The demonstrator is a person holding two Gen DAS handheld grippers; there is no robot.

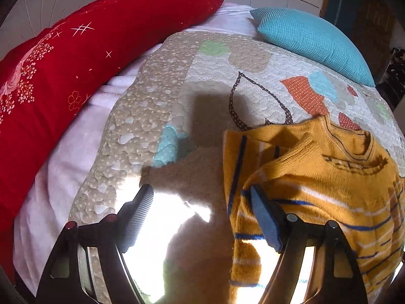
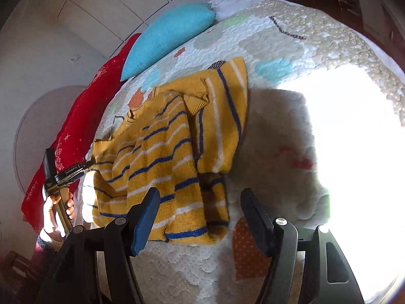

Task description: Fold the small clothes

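The striped yellow sweater lies rumpled and partly folded on the quilt of the bed. My left gripper is spread at its edge; my right gripper hangs spread above its hem.

The left gripper has its jaws wide apart and holds nothing. The right gripper is also spread wide, empty. At the lower left of the right view, a hand grips the left gripper's handle.
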